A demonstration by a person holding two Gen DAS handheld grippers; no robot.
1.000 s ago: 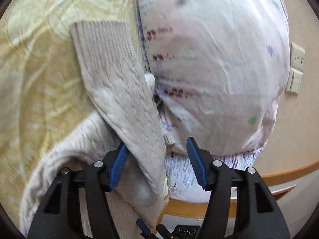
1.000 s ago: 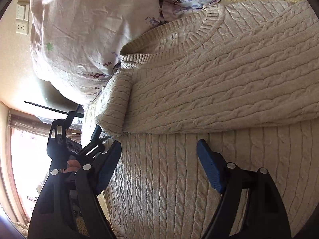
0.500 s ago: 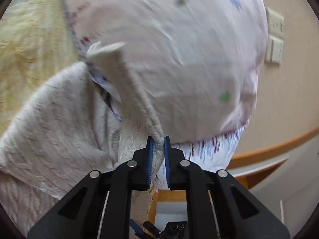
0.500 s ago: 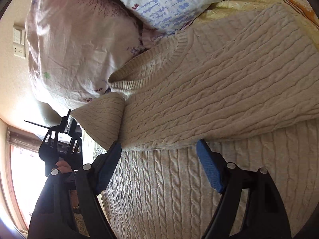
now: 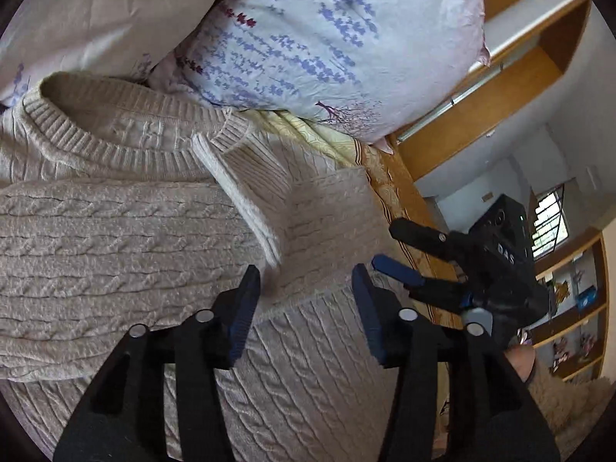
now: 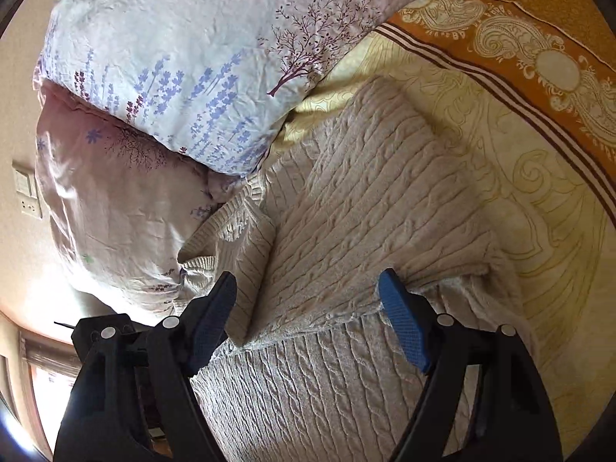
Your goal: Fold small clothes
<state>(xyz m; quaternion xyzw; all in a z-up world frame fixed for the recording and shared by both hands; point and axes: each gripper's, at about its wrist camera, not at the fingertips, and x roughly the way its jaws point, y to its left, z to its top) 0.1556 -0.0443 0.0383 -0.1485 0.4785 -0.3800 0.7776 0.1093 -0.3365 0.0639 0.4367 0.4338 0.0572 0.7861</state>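
A cream cable-knit sweater [image 5: 115,238] lies flat on the bed, its ribbed collar [image 5: 115,142] toward the pillows. One sleeve [image 5: 246,192] lies folded across the chest, its cuff just ahead of my left gripper [image 5: 306,300]. That gripper's jaws are opening above the knit and nothing is pinched between them. In the right wrist view the sweater [image 6: 365,208] shows both sleeves folded in. My right gripper [image 6: 308,304] hovers over the lower fold, its jaws wide and closing, not pressing on the cloth. It also shows at the bed's edge as the right gripper [image 5: 385,244].
A floral pillow [image 5: 327,38] and a pink pillow [image 6: 115,208] crowd the sweater's collar end. The yellow bedsheet with an orange border [image 6: 519,57] lies beside the sweater. A wooden headboard shelf [image 5: 500,77] and a wall switch [image 6: 25,188] stand behind.
My left gripper shut on the sleeve, swung it over the sweater's chest and let it go; its jaws stand apart again. The right gripper shifted sideways and its jaws narrowed slightly.
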